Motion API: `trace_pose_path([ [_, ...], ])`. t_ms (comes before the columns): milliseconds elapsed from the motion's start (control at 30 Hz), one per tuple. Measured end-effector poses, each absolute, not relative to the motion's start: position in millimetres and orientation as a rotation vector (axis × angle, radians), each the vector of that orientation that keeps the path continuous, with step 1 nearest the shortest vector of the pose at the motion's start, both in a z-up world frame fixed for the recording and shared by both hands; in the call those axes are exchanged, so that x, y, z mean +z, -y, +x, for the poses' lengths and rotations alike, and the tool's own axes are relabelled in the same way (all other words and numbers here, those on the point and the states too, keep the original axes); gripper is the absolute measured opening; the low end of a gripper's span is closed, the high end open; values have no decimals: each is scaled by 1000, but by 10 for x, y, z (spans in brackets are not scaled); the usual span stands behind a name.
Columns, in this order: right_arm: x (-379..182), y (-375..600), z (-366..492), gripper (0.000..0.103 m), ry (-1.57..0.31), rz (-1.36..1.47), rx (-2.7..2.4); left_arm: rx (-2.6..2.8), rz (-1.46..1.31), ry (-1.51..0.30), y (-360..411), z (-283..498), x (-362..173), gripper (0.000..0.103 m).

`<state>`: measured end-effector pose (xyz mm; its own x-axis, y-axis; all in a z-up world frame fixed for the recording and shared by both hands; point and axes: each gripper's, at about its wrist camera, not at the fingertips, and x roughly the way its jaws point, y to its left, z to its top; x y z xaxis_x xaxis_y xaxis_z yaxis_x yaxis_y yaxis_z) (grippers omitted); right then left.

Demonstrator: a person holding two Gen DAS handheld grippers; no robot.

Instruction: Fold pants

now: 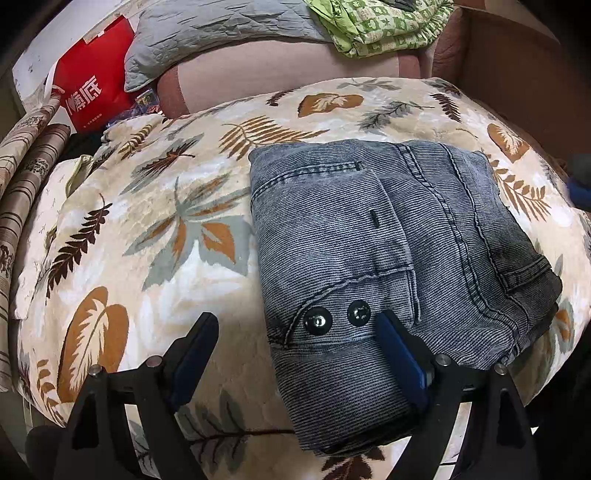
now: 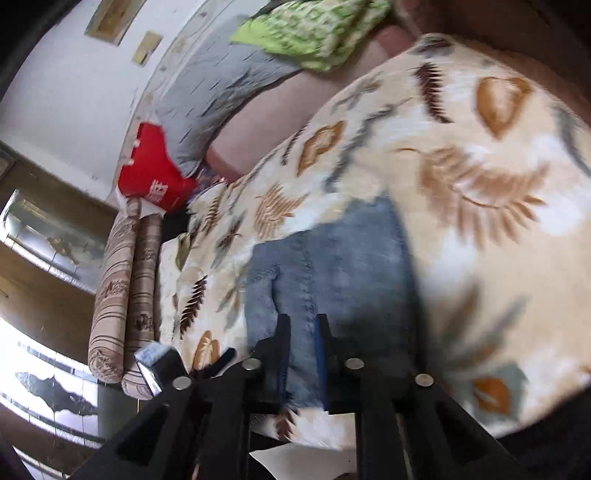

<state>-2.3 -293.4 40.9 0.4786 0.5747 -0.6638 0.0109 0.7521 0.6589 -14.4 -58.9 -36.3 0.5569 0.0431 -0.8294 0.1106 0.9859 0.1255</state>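
Grey-blue corduroy pants lie folded into a compact rectangle on a leaf-patterned blanket, two metal snaps facing me. My left gripper hovers wide open at the near edge of the bundle; its right finger is over the pants, its left finger over the blanket, and neither grips anything. In the blurred right wrist view the pants lie below my right gripper, whose fingers stand a narrow gap apart with no cloth caught between them.
A red bag, a grey quilted pillow and a green patterned cloth sit behind the blanket. Striped bolsters run along the left side. The blanket spreads to the right of the pants.
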Motion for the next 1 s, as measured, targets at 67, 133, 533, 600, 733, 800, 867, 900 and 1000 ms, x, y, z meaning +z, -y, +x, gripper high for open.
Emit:
trace_pose_path([
  [67, 204, 2820, 123, 20, -1067, 657, 405, -43, 156, -987, 578, -135, -366, 89],
  [133, -344, 2757, 209, 20, -1233, 646, 318, -51, 141, -998, 561, -136, -379, 89],
  [533, -368, 2805, 187, 15, -1278, 604, 312, -56, 85, -1033, 492, -81, -401, 94],
  [600, -37, 2697, 272, 14, -1210, 522, 329, -62, 63, -1053, 464, -57, -403, 94],
  [733, 510, 2455, 700, 22, -1050, 424, 415, -62, 88, -1055, 496, -50, -395, 94],
  [800, 362, 2450, 910, 46, -1078, 436, 416, -66, 79, -1057, 481, -53, -402, 94],
  [867, -196, 2510, 1183, 59, -1190, 376, 312, -67, 74, -1058, 480, -43, -409, 94],
  [900, -419, 2537, 1238, 59, -1251, 359, 253, -68, 76, -1057, 486, -48, -410, 94],
  [1000, -465, 2640, 1138, 58, -1196, 398, 282, -64, 84, -1051, 488, -57, -400, 94],
])
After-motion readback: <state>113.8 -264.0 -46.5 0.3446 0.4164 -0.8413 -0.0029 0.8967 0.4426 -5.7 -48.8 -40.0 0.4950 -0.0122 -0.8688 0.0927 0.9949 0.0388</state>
